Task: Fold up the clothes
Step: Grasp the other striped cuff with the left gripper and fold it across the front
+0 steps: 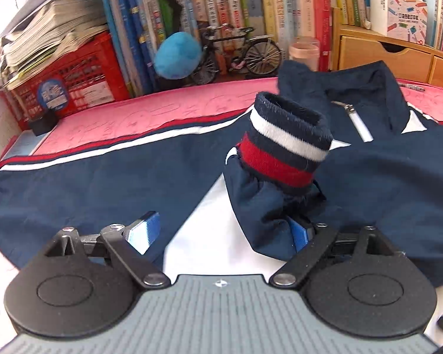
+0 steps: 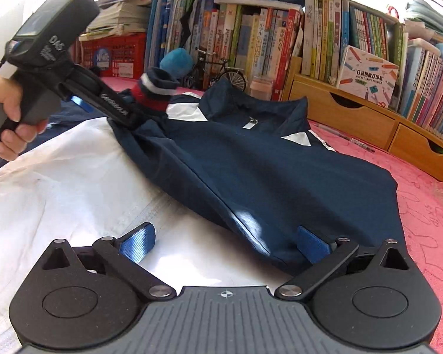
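A navy jacket with white panels and a zip collar lies on the pink mat. White fabric spreads to its left. One sleeve is bunched up, and its red, white and navy cuff stands upright. My left gripper is open wide; the sleeve drapes over its right pad, and the left pad is bare. In the right wrist view a hand holds that gripper at the cuff. My right gripper is open over the jacket's near edge.
Along the back stand a red crate under stacked papers, rows of books, a blue plush toy, a model bicycle, a pink cup and a wooden drawer unit. A pen lies on the mat.
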